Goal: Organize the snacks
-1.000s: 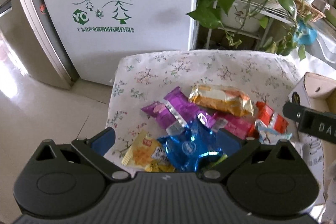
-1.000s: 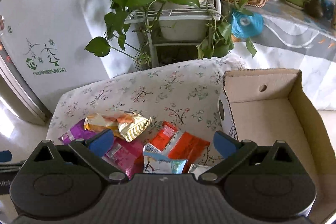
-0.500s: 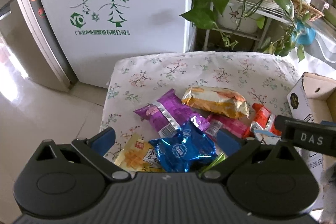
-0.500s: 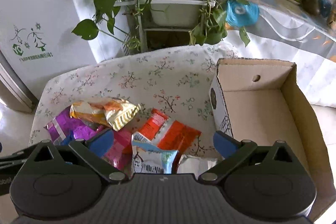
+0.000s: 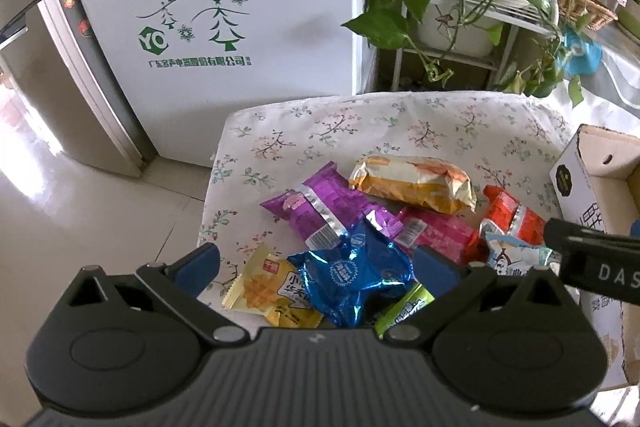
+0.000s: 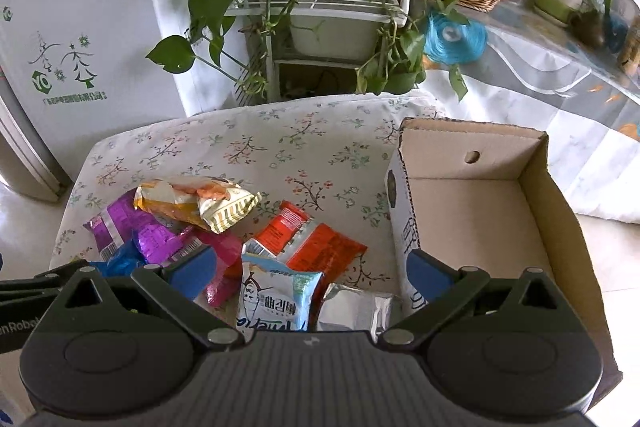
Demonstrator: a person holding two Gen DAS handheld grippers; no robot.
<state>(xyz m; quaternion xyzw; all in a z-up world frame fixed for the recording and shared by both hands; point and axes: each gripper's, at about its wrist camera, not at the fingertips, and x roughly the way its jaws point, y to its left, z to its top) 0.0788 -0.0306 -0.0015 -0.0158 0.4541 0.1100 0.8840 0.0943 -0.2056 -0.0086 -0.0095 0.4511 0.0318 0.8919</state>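
Judging from the left wrist view, sorting has barely begun: every snack lies loose on the floral cloth (image 5: 360, 131), none boxed. The left gripper (image 5: 316, 263) hangs with its blue-padded fingers spread wide and nothing between them; the blue foil packet (image 5: 352, 271) sits right under the gap, the yellow packet (image 5: 272, 287) toward its left finger, the green packet (image 5: 404, 309) toward its right, the purple packet (image 5: 316, 207) and the orange-gold packet (image 5: 412, 183) further ahead. Against the frame a second ago, this camera has pulled back and up slightly, so more cloth shows and the pile sits further ahead. From the right wrist view, the cardboard box (image 6: 472, 195) ahead and to the right holds nothing that I can see, so all packets remain to be moved. The right gripper (image 6: 312, 275) is likewise spread and empty, over the pale-blue packet (image 6: 276, 299), with the red packet (image 6: 316, 243) just beyond and a silver packet (image 6: 352, 311) by its right finger. Compared with a second ago, it has shifted so that the box shows more fully.
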